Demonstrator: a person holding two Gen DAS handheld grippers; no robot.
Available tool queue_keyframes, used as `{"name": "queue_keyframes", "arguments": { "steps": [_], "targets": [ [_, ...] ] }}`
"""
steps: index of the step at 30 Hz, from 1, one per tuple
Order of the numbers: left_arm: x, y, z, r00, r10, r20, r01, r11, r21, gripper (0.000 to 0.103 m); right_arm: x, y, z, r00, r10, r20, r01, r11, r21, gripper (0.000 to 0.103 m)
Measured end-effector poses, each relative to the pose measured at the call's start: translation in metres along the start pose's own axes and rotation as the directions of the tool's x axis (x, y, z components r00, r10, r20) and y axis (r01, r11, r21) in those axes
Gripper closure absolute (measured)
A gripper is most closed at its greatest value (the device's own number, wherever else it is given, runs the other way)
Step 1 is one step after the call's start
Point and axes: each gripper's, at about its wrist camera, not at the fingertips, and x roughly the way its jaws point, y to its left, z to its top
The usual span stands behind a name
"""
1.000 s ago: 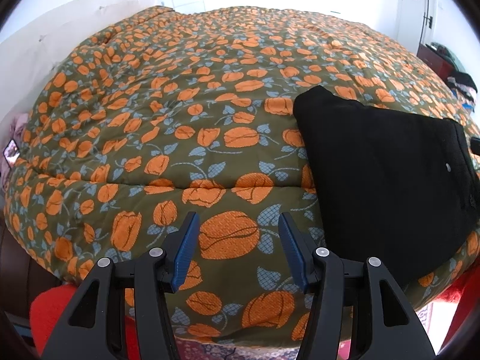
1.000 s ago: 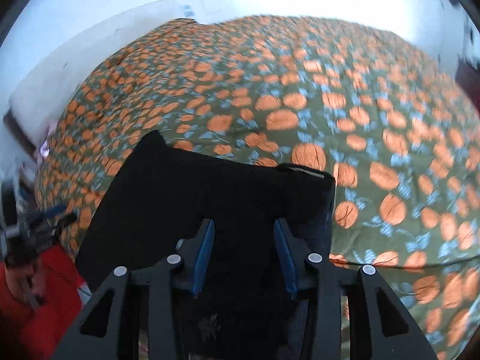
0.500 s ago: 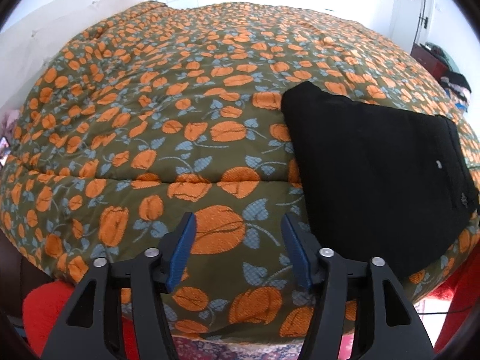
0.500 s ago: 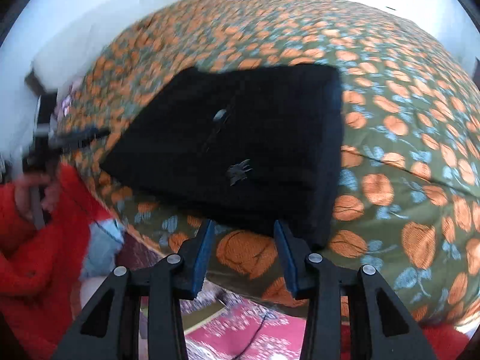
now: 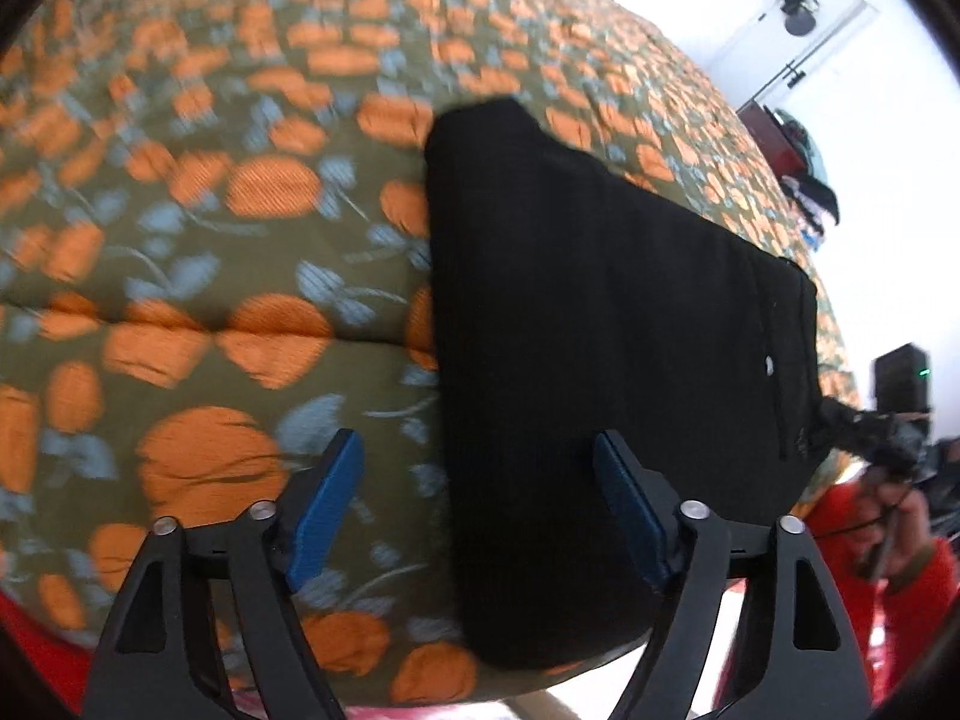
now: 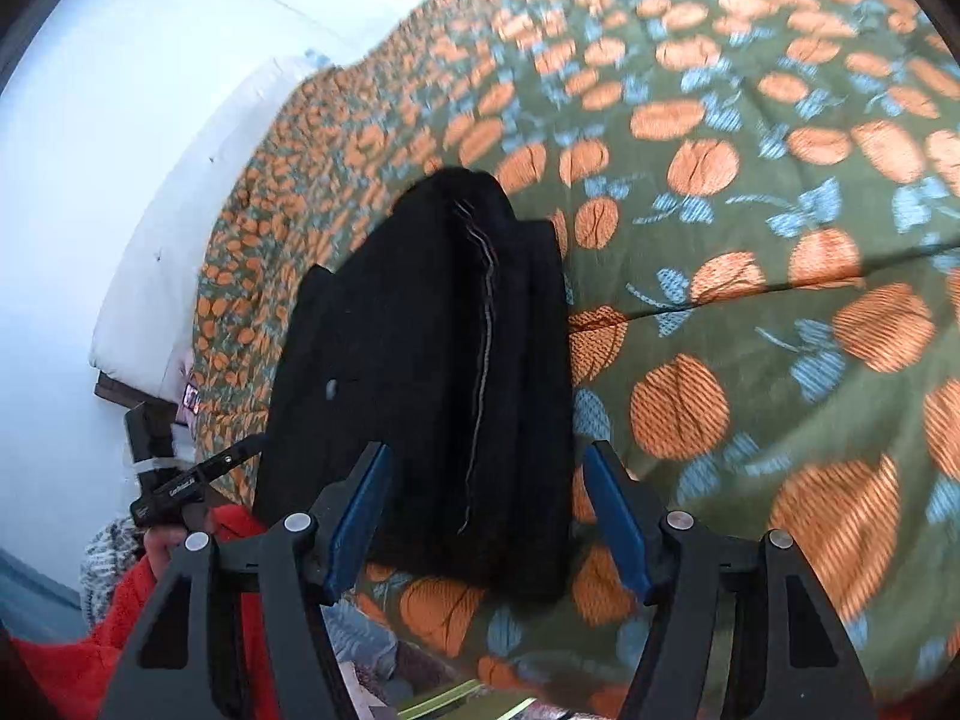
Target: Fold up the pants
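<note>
bedspread (image 5: 240, 276): olive, orange flowers | pillow (image 6: 198, 192): white | door (image 5: 798, 42): white

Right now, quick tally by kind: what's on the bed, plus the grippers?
Folded black pants: 1
Floral quilt: 1
Grippers: 2, left gripper and right gripper, both with fingers opening, nothing pressed between them
Total: 4

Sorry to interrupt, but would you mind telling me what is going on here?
A person in red sleeves is folding black pants on a flowered bedspread, with a two-finger tool in each hand. The pants lie folded near the bed's edge. The left tool and right tool are opening over them; neither grips anything.
</note>
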Motion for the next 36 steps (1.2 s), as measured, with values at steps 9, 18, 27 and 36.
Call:
{"name": "queue_keyframes", "arguments": {
  "steps": [9, 18, 27, 36],
  "targets": [
    [-0.024, -0.064, 0.007, 0.998, 0.053, 0.028, -0.056, 0.994, 0.094, 0.085, 0.016, 0.06, 0.002, 0.989, -0.144, -0.046, 0.128, 0.96, -0.25, 0.067],
    [-0.099, -0.103, 0.084, 0.966, -0.006, 0.258, -0.041, 0.984, 0.175, 0.085, -0.019, 0.135, 0.057, 0.994, -0.037, 0.105, 0.074, 0.927, -0.367, 0.073],
    [0.005, -0.086, 0.117, 0.914, 0.336, 0.227, -0.381, 0.905, 0.192, 0.061, 0.055, 0.077, 0.143, 0.974, -0.216, 0.074, 0.227, 0.951, -0.21, 0.071],
    [-0.056, -0.074, 0.074, 0.863, 0.327, 0.385, -0.406, 0.903, 0.143, 0.008, 0.045, 0.047, 0.134, 0.936, -0.339, 0.095, 0.35, 0.926, -0.144, 0.05]
  ]
}}
